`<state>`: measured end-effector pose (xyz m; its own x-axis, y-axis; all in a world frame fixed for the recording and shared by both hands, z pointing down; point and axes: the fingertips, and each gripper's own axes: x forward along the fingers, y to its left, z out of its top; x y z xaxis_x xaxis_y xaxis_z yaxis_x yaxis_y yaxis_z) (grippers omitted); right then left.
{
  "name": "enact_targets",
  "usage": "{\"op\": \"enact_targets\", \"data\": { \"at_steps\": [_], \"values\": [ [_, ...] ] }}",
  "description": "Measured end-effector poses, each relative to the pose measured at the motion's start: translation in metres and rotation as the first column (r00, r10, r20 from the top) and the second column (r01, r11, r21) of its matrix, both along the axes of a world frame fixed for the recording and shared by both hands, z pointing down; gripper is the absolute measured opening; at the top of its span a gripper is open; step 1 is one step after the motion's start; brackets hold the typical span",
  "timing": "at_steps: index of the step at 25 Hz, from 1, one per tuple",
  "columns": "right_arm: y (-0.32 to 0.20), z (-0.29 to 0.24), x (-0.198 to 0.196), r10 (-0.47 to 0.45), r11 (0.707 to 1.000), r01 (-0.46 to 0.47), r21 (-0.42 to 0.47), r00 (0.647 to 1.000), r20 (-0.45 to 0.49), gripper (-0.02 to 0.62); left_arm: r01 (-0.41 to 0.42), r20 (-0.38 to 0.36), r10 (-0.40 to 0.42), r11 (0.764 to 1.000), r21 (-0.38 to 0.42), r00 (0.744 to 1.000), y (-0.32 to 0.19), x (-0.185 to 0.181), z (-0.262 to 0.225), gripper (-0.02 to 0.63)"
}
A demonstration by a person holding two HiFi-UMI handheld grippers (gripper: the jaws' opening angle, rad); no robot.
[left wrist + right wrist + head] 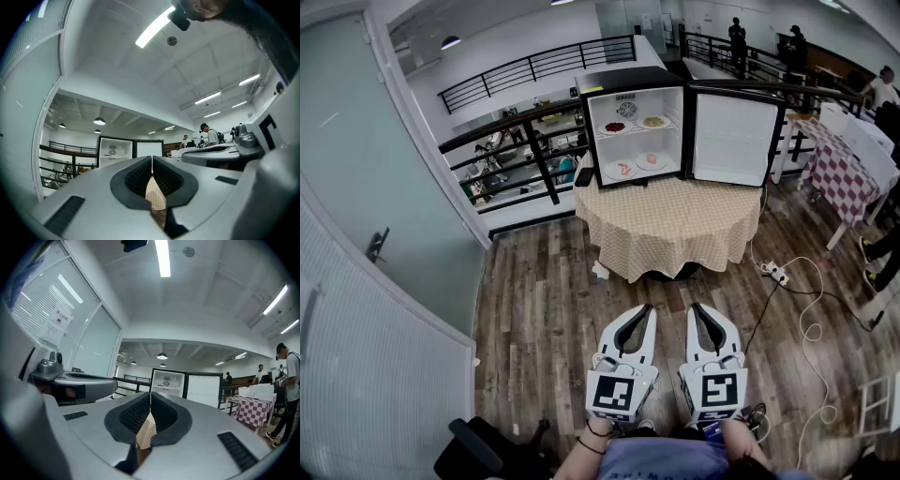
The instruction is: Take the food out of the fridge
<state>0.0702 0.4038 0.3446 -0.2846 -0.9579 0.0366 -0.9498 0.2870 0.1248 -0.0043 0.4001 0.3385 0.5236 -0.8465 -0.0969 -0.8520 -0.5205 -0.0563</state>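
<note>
Grey-white plastic fills the bottom of my head view: the left claw [648, 307] and the right claw [695, 307] sit side by side just ahead of me, both pointing forward over the wooden floor [534, 291]. In each claw's own view the jaws are pressed together tip to tip, and neither claw holds anything.

A little further out on the right, a white cable [807, 323] loops across the boards to a power strip [775, 273].

Well apart from both claws stands the table [675, 234], draped in a tan checked cloth that hangs down its sides. The fridge [628, 82] stands on the far part of it, its door [729, 139] swung wide open to the right.

All the food is inside. On the upper shelf a plate with dark red food [615, 127] sits beside a plate with pale yellow food [653, 122]. On the lower shelf a plate with pink food [623, 170] lies next to a plate with orange food [652, 160].

To the right of the fridge is a second table under a red checked cloth [848, 178]. Behind everything runs a black railing [534, 66], with people standing in the distance.
</note>
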Motion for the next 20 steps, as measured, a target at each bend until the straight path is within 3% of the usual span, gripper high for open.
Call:
{"op": "enact_targets", "data": {
  "at_steps": [20],
  "values": [
    [-0.034,0.011,-0.012,0.025,0.999,-0.024,0.036,1.000,-0.001,0.018,-0.034,-0.011,0.034,0.999,-0.031,0.999,-0.037,-0.014,0.018,0.018]
  ]
}}
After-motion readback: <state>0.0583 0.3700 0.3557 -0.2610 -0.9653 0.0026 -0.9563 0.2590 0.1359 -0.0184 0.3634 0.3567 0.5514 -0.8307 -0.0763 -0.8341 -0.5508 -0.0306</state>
